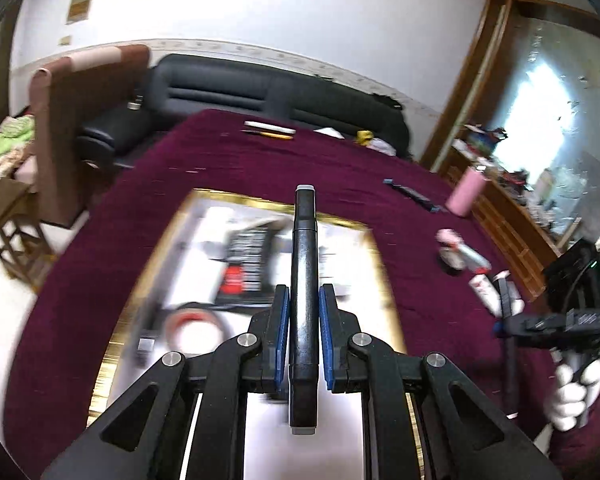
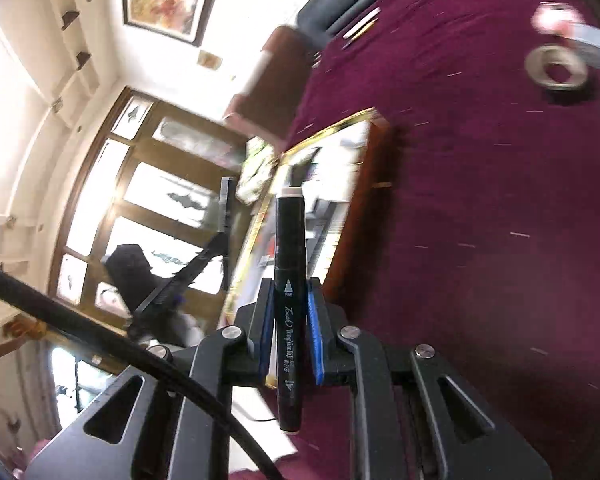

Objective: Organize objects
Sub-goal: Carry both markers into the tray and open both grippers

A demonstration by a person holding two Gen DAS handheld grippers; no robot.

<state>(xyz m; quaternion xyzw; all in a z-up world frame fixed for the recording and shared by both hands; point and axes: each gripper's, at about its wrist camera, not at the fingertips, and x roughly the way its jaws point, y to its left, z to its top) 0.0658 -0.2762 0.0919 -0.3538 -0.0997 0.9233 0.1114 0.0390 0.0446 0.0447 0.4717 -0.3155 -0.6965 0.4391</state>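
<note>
Closest in the left wrist view, the left gripper (image 1: 304, 312) is clamped on a black marker (image 1: 304, 280), its blue pads (image 1: 283, 332) pressed against the barrel, which runs forward between the jaws with a pale cap end out front. The right wrist view shows the same kind of grip: the right gripper (image 2: 288, 320) is closed on a second black marker (image 2: 288, 300) — this one sharp enough to show white lettering along its side.

Under the left gripper lies a gold-rimmed tray (image 1: 376, 248), its contents blurred; a red-and-white ring shape is all that can be made out. The right view sees that tray (image 2: 374, 136) edge-on, tilted in frame, with its brown outer wall showing.

Only the left view shows the person's white-gloved hand (image 1: 576, 396) holding the right gripper at the right edge. Only the right view shows a tape roll (image 2: 556, 68) lying on the maroon cloth (image 2: 480, 200).

Farther on the cloth in the left view: small pink and white items (image 1: 460, 252), a dark blue pen-like object (image 1: 412, 196), a pink cylinder (image 1: 466, 194) — then flat white items (image 1: 270, 130) near the far edge, and a black sofa (image 1: 260, 92) beyond.
</note>
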